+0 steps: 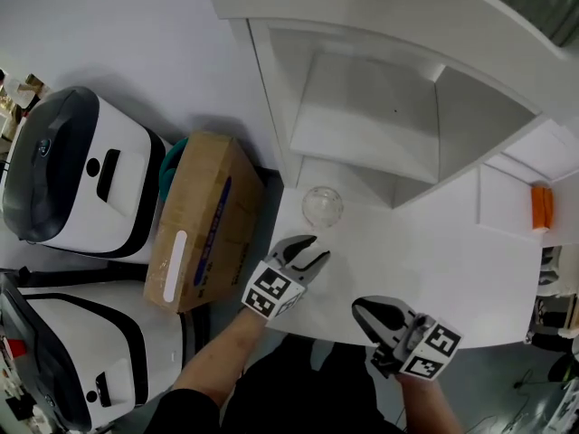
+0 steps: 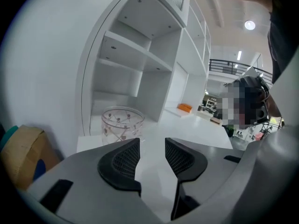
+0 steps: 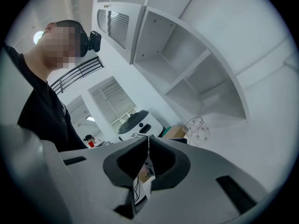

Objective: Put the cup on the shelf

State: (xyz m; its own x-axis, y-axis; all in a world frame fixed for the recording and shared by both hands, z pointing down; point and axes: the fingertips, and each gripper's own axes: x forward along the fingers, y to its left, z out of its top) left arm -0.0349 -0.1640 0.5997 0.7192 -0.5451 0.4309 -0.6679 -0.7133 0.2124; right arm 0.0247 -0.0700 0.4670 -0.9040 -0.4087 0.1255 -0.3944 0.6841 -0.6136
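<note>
The cup [image 1: 322,206] stands upright on the white counter [image 1: 434,269], at 12 o'clock from the left gripper [image 1: 318,248] and near it, not touching. The shelf [image 1: 362,134] opens at 12 to 1 o'clock beyond the cup.

Material: clear glass or clear plastic, which one cannot be told, printed with a fine pattern. Shape: low, round tumbler with a wide open mouth and near-straight wall. Expect a light, rigid and smooth body that is slippery against the pads and breakable if it is glass. Grip across the wall at mid-height or over the rim, with moderate force only.

Left gripper: the ribbed black fingers stand apart with nothing between them; the cup lies ahead at 11 o'clock in its own view. Right gripper [image 1: 359,309]: fingers pressed together, empty, at 4 o'clock from the left gripper.

The shelf is smooth, white and matte, with a curved front edge.
</note>
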